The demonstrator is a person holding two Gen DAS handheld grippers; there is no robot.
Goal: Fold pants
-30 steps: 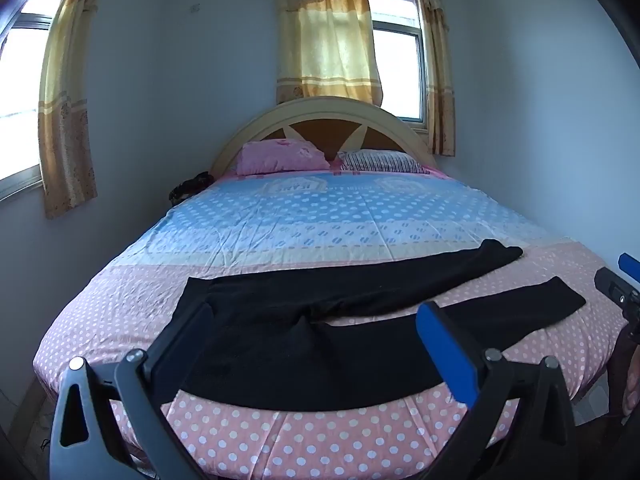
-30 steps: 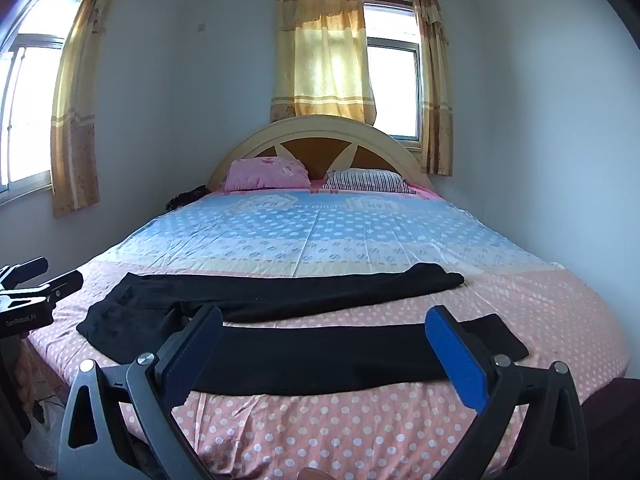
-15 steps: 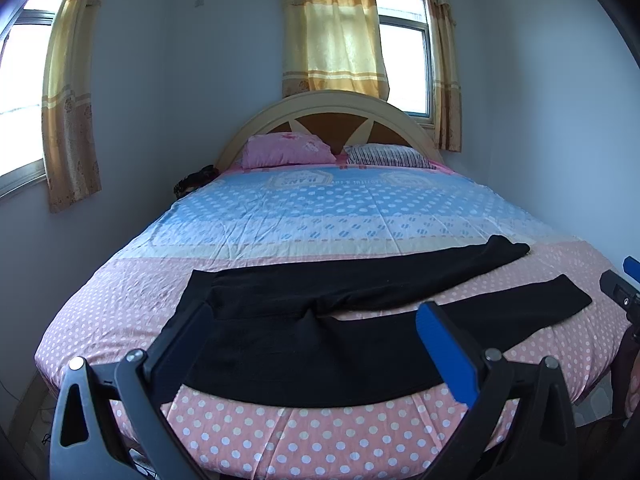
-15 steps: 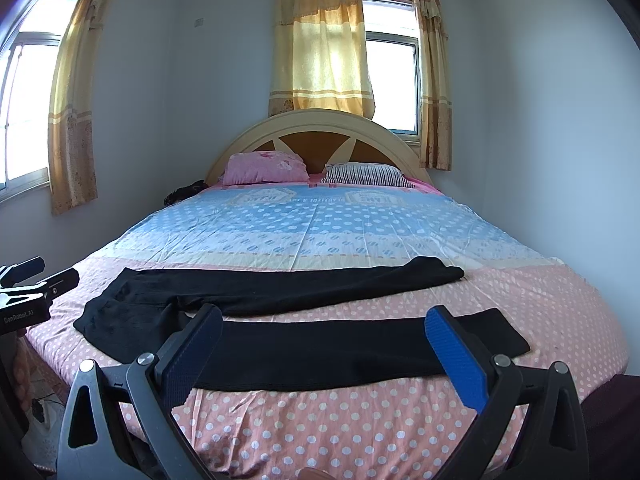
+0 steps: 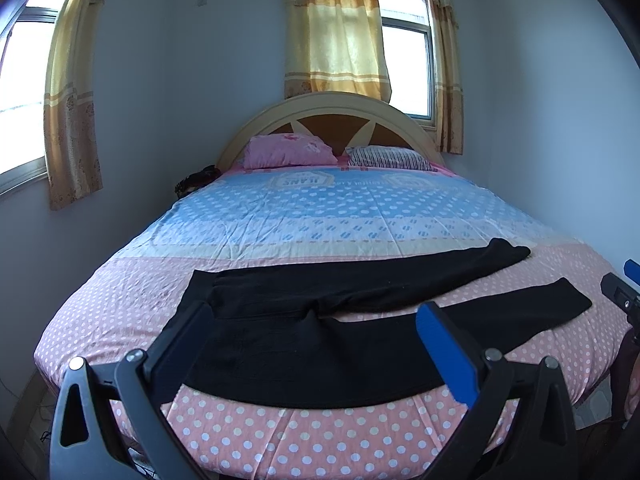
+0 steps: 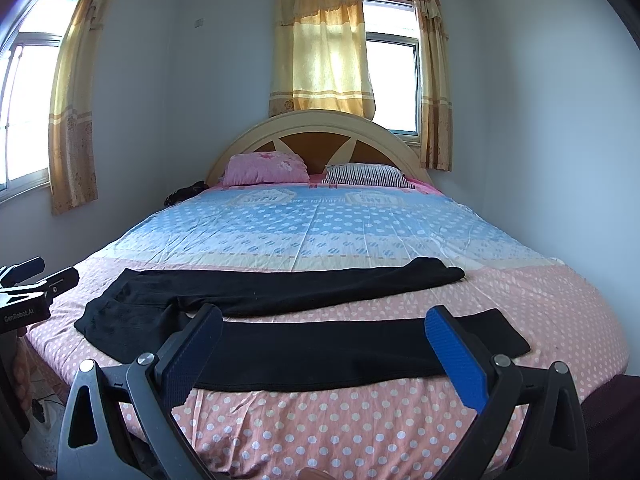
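Note:
Black pants (image 5: 320,332) lie flat across the foot of the bed, waist to the left, both legs stretched to the right and spread apart. They also show in the right wrist view (image 6: 320,344). My left gripper (image 5: 312,320) is open and empty, held above the waist end at the bed's near edge. My right gripper (image 6: 324,324) is open and empty, held above the nearer leg. Each gripper shows at the edge of the other's view: the right one (image 5: 624,296), the left one (image 6: 36,284).
The bed (image 5: 320,216) has a pink and blue dotted sheet, a pink pillow (image 5: 288,152) and a striped pillow (image 5: 388,158) at the curved headboard. Walls stand close on both sides. A dark bundle (image 5: 196,180) sits at the far left corner.
Both views have risen and drawn back slightly, showing more of the bed's near edge. The pants have not moved and both grippers stay open.

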